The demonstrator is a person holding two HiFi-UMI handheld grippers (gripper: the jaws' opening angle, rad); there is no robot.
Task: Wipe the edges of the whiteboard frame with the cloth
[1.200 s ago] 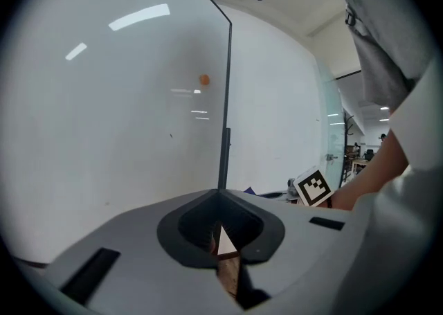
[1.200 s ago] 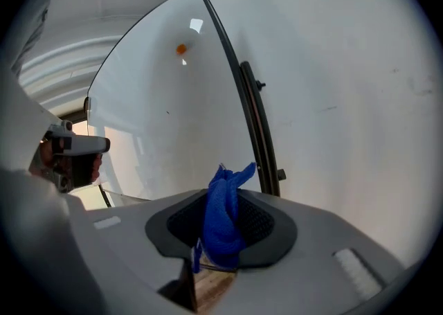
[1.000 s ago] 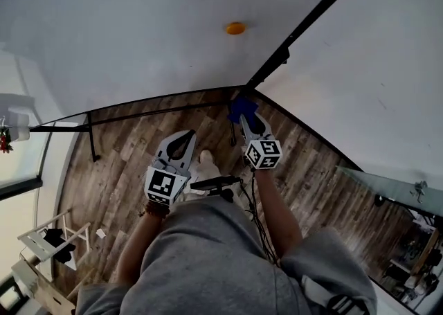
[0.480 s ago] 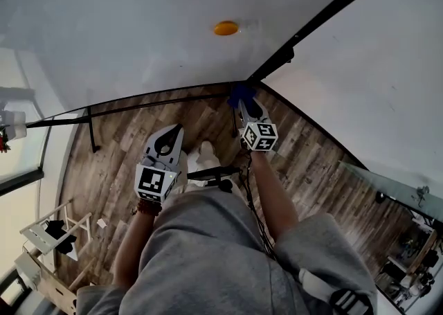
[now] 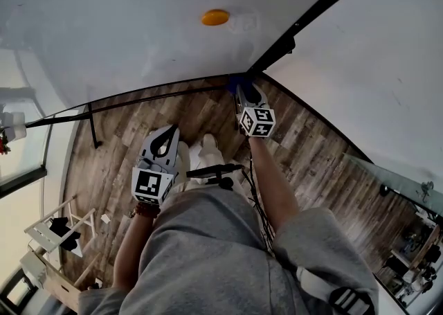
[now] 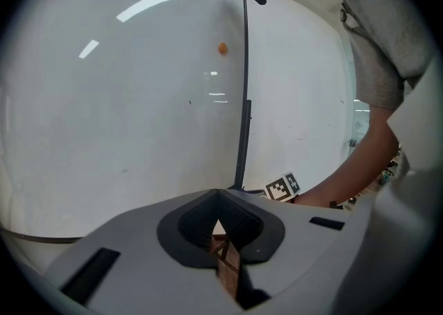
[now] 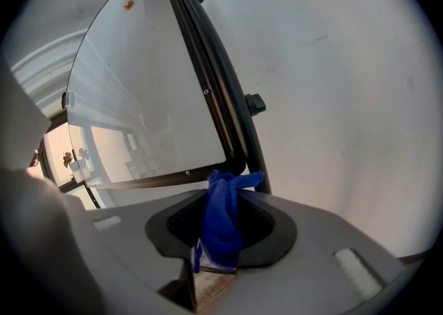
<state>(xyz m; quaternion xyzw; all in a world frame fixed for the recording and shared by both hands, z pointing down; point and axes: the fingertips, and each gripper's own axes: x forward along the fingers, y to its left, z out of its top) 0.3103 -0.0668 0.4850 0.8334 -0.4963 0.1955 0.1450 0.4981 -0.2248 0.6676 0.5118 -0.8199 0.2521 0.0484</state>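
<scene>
The cloth [image 7: 223, 220] was best pressed firmly against the black frame [image 7: 220, 109] at the whiteboard's [image 5: 124, 37] bottom corner and drawn steadily along the edge. It was pinched in the closed jaws of the right gripper [image 7: 221, 203], its tip apparently touching the frame. The left gripper [image 6: 220, 210] was held shut and empty, away from the board.

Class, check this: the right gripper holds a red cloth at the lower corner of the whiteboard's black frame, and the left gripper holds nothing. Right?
Not quite. The right gripper view shows the cloth is blue, not red. The rest stands: the right gripper holds it at the lower corner of the black frame, and the left gripper holds nothing.
</scene>
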